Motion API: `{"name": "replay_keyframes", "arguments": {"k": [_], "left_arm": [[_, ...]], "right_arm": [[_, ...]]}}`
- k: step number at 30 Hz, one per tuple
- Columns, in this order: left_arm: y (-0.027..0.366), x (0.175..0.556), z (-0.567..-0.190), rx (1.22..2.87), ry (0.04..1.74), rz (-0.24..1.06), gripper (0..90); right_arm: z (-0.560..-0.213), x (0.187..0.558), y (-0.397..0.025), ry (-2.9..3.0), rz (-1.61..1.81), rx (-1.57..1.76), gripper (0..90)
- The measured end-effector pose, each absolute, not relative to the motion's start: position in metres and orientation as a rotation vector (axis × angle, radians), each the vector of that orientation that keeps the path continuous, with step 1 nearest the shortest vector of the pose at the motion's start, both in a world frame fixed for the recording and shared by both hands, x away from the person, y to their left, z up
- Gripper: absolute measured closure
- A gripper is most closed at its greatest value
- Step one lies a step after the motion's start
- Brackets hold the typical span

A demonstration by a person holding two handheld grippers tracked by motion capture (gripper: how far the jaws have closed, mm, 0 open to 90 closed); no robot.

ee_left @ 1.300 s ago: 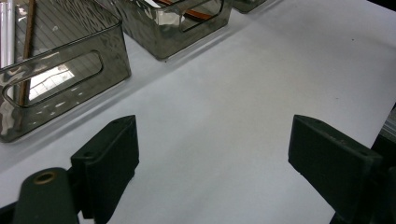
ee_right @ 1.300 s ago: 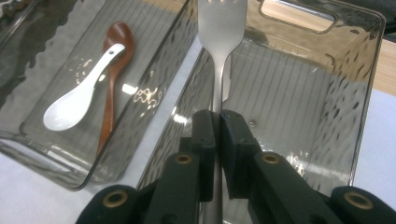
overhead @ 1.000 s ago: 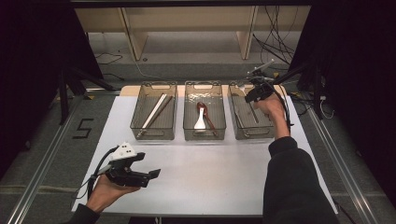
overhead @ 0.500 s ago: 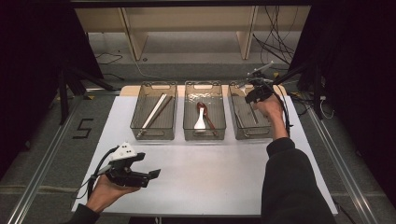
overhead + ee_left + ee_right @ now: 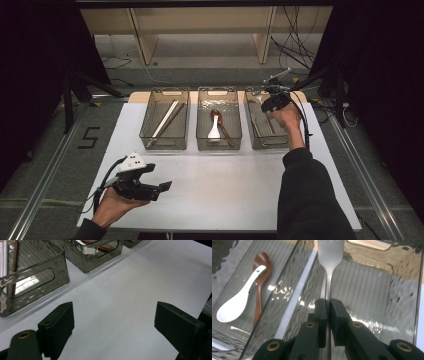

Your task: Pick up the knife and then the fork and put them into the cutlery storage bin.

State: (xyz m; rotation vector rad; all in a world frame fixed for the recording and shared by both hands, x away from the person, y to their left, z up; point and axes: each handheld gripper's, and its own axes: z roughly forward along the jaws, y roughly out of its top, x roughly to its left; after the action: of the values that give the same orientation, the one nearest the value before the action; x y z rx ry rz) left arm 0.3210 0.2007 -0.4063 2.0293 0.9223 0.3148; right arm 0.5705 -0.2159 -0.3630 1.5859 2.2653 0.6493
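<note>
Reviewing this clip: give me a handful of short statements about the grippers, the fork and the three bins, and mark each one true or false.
1. The right gripper is shut on the fork. True.
2. The left gripper holds a spoon. False: its jaws stand wide open over the bare white table, holding nothing.
3. The middle bin holds a white spoon and a brown spoon. True.
4. The fork is held over the left bin. False: it is over the right bin.
5. The left bin is empty. False: long sticks, one pale and one brown, lie in it.
</note>
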Motion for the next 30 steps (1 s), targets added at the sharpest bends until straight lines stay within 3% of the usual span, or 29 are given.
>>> {"name": "replay_keyframes", "arguments": {"k": [10,20,30], "left_arm": [[0.201,0.321,-0.406,2.037,0.915,0.317,15.7],[0.201,0.320,-0.406,2.038,0.917,0.318,15.6],[0.201,0.322,-0.406,2.010,0.936,0.280,15.4]], "right_arm": [[-0.380,0.571,-0.219,2.260,0.624,1.646,82.6],[-0.362,0.559,-0.226,2.272,0.711,1.605,61.7],[-0.352,0.512,-0.227,2.335,0.859,1.463,42.9]]}}
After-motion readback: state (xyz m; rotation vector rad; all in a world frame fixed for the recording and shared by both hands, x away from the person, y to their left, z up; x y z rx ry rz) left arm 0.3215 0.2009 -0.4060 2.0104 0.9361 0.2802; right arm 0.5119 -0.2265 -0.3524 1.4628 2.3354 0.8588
